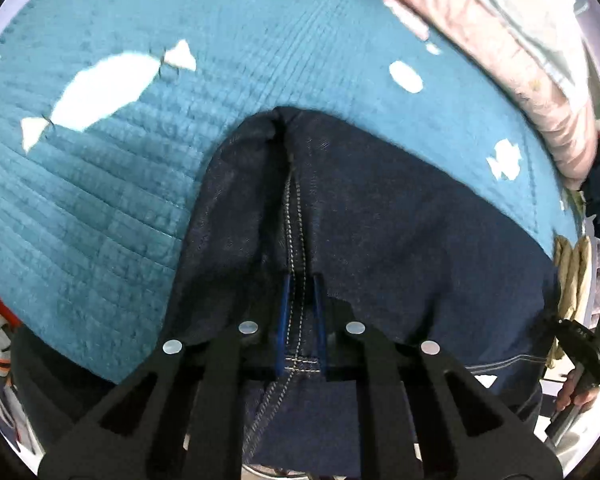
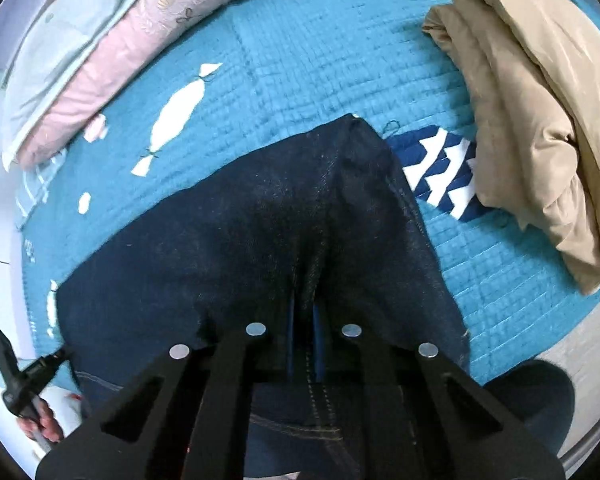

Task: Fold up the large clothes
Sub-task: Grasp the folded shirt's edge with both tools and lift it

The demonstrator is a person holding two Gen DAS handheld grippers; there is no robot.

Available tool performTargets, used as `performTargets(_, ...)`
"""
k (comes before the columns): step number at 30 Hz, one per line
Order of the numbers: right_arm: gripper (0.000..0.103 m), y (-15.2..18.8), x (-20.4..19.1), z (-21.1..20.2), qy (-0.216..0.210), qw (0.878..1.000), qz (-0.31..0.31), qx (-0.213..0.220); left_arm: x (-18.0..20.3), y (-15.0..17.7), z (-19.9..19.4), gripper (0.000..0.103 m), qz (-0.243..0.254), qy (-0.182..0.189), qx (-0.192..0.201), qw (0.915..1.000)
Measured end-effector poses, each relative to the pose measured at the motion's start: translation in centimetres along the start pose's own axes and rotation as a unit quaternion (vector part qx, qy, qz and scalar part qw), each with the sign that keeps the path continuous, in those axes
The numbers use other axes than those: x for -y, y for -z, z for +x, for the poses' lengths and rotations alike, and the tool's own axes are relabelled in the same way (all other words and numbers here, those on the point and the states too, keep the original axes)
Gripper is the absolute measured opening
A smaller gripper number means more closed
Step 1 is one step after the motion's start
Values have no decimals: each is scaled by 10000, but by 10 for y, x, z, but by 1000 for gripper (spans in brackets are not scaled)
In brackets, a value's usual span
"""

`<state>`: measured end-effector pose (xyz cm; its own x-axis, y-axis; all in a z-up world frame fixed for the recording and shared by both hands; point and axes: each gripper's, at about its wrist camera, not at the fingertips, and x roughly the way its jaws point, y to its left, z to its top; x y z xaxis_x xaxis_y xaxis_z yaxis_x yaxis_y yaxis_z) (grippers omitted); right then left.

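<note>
Dark blue denim jeans [image 1: 380, 220] with pale stitching lie on a teal quilt [image 1: 100, 200]. In the left wrist view my left gripper [image 1: 301, 280] is shut on a stitched seam of the denim, with the fabric pinched between its blue pads [image 1: 283, 320]. In the right wrist view the jeans [image 2: 240, 240] spread away from my right gripper [image 2: 304, 304], which is shut on a raised fold of the denim at the near edge. Each view shows the other gripper's handle at its side, held by a hand [image 2: 44, 424]. The cloth under both grippers is hidden.
A pink and pale green pillow [image 2: 100, 60] lies along the quilt's far left. A crumpled beige garment [image 2: 540, 120] is piled at the right, next to a navy and white patterned patch [image 2: 440, 168]. The quilt [image 2: 300, 60] beyond the jeans is bare.
</note>
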<state>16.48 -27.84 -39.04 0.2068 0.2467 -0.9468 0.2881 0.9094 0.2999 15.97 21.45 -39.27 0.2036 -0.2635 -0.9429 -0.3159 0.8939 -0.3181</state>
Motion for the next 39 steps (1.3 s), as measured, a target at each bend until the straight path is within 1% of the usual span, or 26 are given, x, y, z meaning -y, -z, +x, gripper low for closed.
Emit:
performTargets(2,7,-3,6,19,9,9998,153,-135,-2,-6,13,12,-10,-57,-104,9999)
performTargets(4,8,-2,1,19,139,9998,31,-127,6,-6,9,12,260,-276,-138,9992)
performTargets(5,13,-2,-2,15,254,9995,-90,-144,11,-6,7,15,378,-369,-173,9985)
performTargets(6,20,-1,-5,7,384,9991,-140,-130,14,-6,0,23,387,-428,-157,9982)
performTargets(7,34,1,-6,-9,436,9989,-158,28,16,-6,-9,25,431,-464,-120,9979)
performTargets(10,37,14,-14,-53,544,9954,-489,618,31,2,-33,26,758,-821,185,9936)
performTargets(11,38,21,-15,-62,390,9963,-462,614,37,8,-41,25,814,-757,258,9935)
performTargets(12,37,26,-15,-62,253,9975,-436,499,42,10,-43,25,808,-491,243,9952)
performTargets(13,34,35,-19,-55,227,9983,-485,249,44,13,-42,26,799,-237,137,9964)
performTargets(14,34,41,-18,-48,403,9976,-542,164,46,19,-34,26,781,-125,-55,9969)
performTargets(16,39,52,-8,-30,862,9953,-449,56,46,30,-18,26,746,-488,-184,9958)
performTargets(17,39,55,3,-22,654,9976,-218,-66,43,35,-7,26,692,-708,-251,9948)
performTargets(18,39,60,15,-17,281,9995,65,-126,37,40,3,25,539,-693,-362,9955)
performTargets(20,45,65,24,-11,354,9992,174,-118,30,45,4,25,367,-432,-224,9981)
performTargets(22,45,70,30,-9,206,9990,386,-127,26,43,3,23,213,-274,-221,9992)
performTargets(23,30,71,31,-10,52,9988,475,-143,22,42,2,15,87,-266,-222,9994)
performTargets(24,20,72,33,-11,1,9986,508,-164,16,40,2,0,-71,-381,-201,9990)
performTargets(26,12,76,27,-22,166,9993,331,-17,5,39,-1,0,-218,-230,-202,9993)
performTargets(27,11,79,22,-28,331,9992,178,100,3,39,-4,0,-242,-351,-163,9990)
performTargets(29,11,80,14,-35,414,9989,94,197,-6,42,-18,0,-97,-960,136,9952)
performTargets(30,11,81,17,-33,443,9988,115,191,-13,42,-20,0,-101,-1043,145,9944)
performTargets(32,11,76,25,-17,393,9988,275,28,-30,42,-14,0,-325,-1021,-97,9942)
performTargets(33,11,74,29,-11,372,9987,351,2,-38,43,-13,0,-393,-868,-141,9954)
performTargets(36,14,71,21,-7,568,9982,208,-16,-45,49,-26,0,-315,-731,-70,9968)
performTargets(37,20,71,16,-12,716,9974,80,-1,-47,50,-30,0,-264,-625,-110,9976)
performTargets(39,32,71,11,-26,732,9973,4,64,-43,55,-39,1,-62,-334,-189,9992)
